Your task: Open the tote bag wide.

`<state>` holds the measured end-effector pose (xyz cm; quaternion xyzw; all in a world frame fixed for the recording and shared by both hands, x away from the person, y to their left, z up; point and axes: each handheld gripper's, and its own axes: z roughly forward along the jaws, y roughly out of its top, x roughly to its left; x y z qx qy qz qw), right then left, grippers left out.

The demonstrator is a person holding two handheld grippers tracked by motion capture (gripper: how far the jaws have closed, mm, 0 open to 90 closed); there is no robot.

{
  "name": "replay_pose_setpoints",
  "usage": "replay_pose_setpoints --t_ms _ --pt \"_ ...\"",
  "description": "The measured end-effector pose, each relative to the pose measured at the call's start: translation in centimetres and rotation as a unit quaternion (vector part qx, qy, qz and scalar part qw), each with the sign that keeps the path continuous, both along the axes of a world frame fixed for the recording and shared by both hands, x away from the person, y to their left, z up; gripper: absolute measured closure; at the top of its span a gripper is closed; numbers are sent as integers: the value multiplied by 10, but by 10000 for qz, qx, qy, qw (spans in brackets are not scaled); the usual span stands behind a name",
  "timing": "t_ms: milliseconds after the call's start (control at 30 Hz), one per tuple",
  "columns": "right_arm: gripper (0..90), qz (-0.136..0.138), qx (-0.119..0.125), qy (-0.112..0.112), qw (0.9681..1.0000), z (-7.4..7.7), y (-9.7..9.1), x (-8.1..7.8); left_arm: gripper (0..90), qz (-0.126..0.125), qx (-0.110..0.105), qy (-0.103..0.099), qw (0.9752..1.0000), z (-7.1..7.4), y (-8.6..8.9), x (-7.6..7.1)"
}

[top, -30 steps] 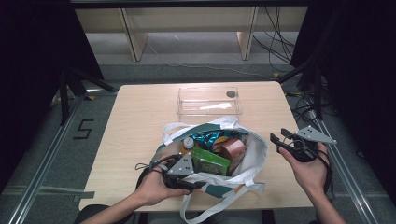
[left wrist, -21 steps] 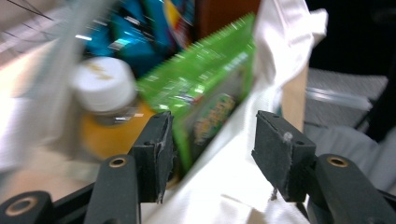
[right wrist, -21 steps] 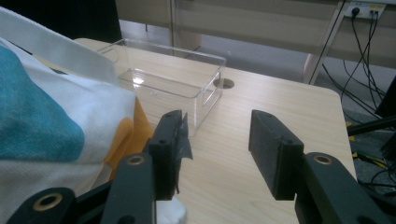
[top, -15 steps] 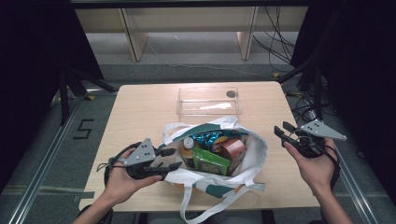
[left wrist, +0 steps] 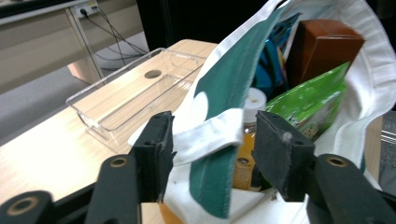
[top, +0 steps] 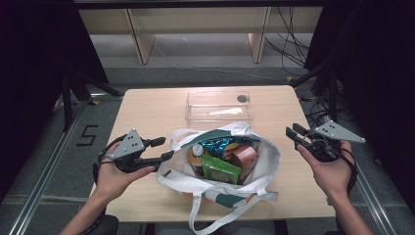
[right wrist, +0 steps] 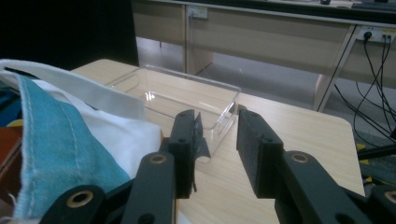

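Left gripper (top: 167, 148) sits at the left rim of the tote bag (top: 266, 156), jaws apart and just been opening; in the left gripper view a white strap (left wrist: 210, 136) lies between the pads, not pinched. Right gripper (top: 292, 133) hangs off the bag's right side, jaws part open with nothing between them, just been closing. Bag is mid-table, near edge, stuffed: green pouch (top: 221, 169), brown box (top: 244, 155), capped bottle (top: 197, 151). Clear tray (top: 219, 105) is just behind it, empty. Likely step: spread the mouth. Grab rim fabric on both sides, not the loose strap, pull outward evenly, keep the bag from tipping
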<state>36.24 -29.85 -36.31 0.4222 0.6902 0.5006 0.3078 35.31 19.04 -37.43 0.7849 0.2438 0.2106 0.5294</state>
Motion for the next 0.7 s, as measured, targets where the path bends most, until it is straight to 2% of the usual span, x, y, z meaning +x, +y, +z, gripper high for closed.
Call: replay_pose_setpoints --t_ms 33,167,233,300,333,367,467,500,533,567,633,700 --pt "674 103 -11 -34 9999 3 1 1 421 0 -38 53 10000 -2 0 3" --pt "658 174 52 -140 9997 10 5 0 380 -12 15 77 10000 -3 0 5" --pt "653 235 119 -108 9996 12 8 -1 383 -26 37 75 10000 -3 -1 6" --pt "651 246 142 -88 9996 13 10 -2 390 -50 27 57 10000 -3 -1 7" --pt "646 355 245 -133 9990 16 13 -4 422 -62 40 52 10000 -3 -2 7" --pt "645 410 201 -226 9987 18 13 -4 432 -87 68 54 9999 -3 -2 8" --pt "643 483 237 -195 9984 21 18 -7 468 -158 69 55 9998 -4 -4 8" --pt "640 640 167 -172 9977 22 23 -8 473 -212 128 38 9997 -4 -6 8" --pt "640 640 167 -172 9977 22 23 -8 479 -212 128 38 9997 -4 -6 8" --pt "638 777 24 -299 9965 22 27 -7 484 -247 157 18 9996 -4 -8 7" --pt "637 884 -10 -344 9955 21 31 -7 494 -294 207 5 9994 -5 -9 8" --pt "634 980 94 -227 9949 21 36 -10 508 -329 321 14 9989 -6 -10 9"
